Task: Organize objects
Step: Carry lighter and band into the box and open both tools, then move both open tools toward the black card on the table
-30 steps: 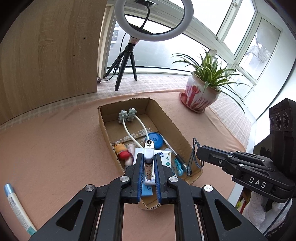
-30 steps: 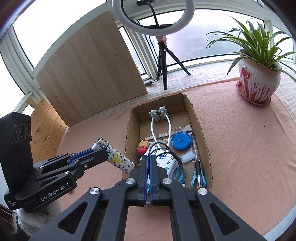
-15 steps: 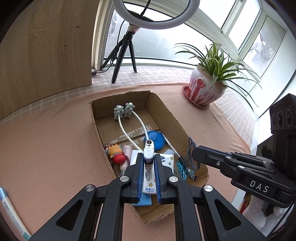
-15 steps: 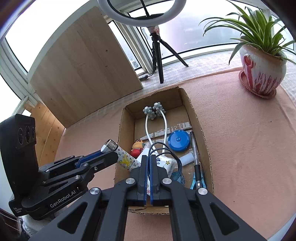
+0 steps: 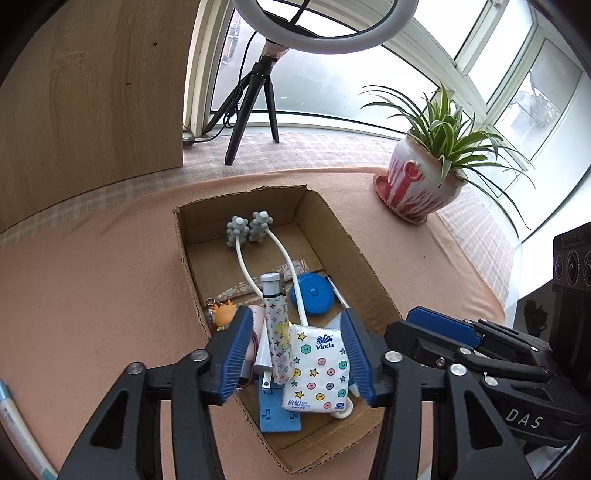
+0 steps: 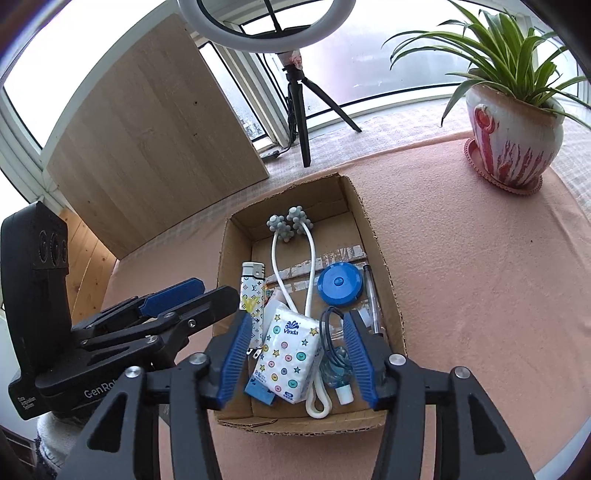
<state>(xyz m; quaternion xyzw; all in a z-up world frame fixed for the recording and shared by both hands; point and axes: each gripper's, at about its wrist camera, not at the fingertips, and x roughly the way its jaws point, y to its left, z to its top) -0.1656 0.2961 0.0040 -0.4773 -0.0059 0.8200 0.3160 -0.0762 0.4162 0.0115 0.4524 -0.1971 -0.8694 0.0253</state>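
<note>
A: Left gripper (image 5: 301, 358): fingers spread wide, blue pads facing each other, nothing between them in contact. It hangs over the near end of the cardboard box (image 5: 356, 254).

B: And the lighter (image 5: 275, 325)?

A: Lying in the box, patterned body, grey cap pointing away from the fingertips. It sits in the gap between the left pads but touches neither. Its lower end leans against the tissue pack (image 5: 317, 373), which lies just inside the right-hand pad.

B: Right gripper (image 6: 295, 352)?

A: Also wide open, empty. Between its pads: the same tissue pack (image 6: 286, 354) and a coiled dark cable (image 6: 330, 332) close to the right pad. The lighter (image 6: 253, 291) shows just beyond the left fingertip.

B: Other contents?

A: Ahead of the fingertips, a blue round tape measure (image 5: 312, 297) and a white two-armed massager (image 5: 249, 230) with its knobbly grey heads at the far wall. An orange toy figure (image 5: 223, 315) sits just outside the left pad. A blue flat piece (image 5: 275, 410) lies under the tissue pack's near end.

B: Outside the box?

A: A potted plant (image 6: 513, 129) well off to the right on the pink cloth (image 6: 480, 277), and a ring light (image 5: 325, 22) on a tripod beyond.
</note>
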